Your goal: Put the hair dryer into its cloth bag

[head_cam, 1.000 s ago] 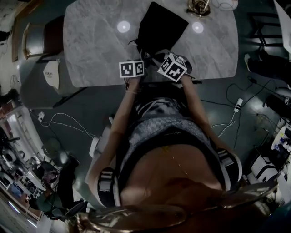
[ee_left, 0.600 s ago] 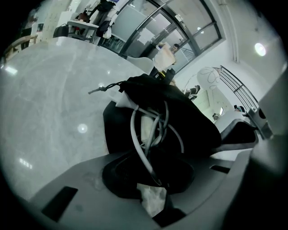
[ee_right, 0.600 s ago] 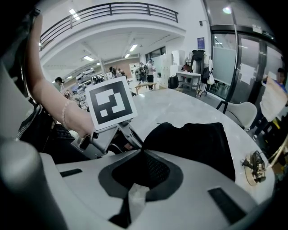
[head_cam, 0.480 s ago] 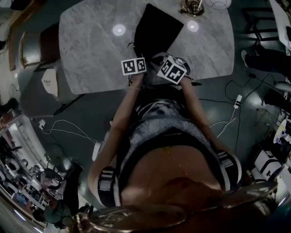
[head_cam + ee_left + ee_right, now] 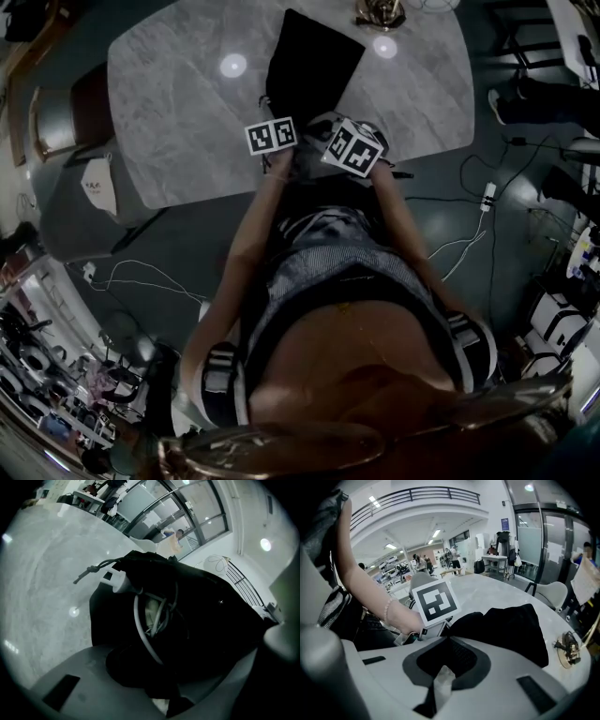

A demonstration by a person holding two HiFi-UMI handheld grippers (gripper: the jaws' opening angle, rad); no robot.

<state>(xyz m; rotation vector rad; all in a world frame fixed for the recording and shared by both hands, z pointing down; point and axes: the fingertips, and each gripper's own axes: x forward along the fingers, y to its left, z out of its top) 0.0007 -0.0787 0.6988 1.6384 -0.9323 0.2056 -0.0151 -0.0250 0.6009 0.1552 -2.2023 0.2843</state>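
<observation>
The black cloth bag (image 5: 309,61) lies on the marble table (image 5: 178,103), its mouth toward me. In the left gripper view the bag (image 5: 211,616) gapes, and the hair dryer's white cord (image 5: 139,625) and plug (image 5: 117,581) show in the opening; the dryer's body is mostly hidden inside. My left gripper (image 5: 274,139) (image 5: 171,700) is shut on a fold of the bag's rim. My right gripper (image 5: 352,150) (image 5: 440,686) is shut on the rim's other side, with dark cloth and a pale strip between its jaws. The left gripper's marker cube (image 5: 436,603) shows in the right gripper view.
A gold-coloured ornament (image 5: 380,11) (image 5: 568,648) stands at the table's far edge beyond the bag. A chair (image 5: 61,117) sits at the table's left end. Cables (image 5: 469,216) run over the floor to the right. Both grippers hang over the table's near edge.
The left gripper has shifted a little at the bag's mouth with the cloth still in it. The right gripper has kept its place and hold. The head view has drifted.
</observation>
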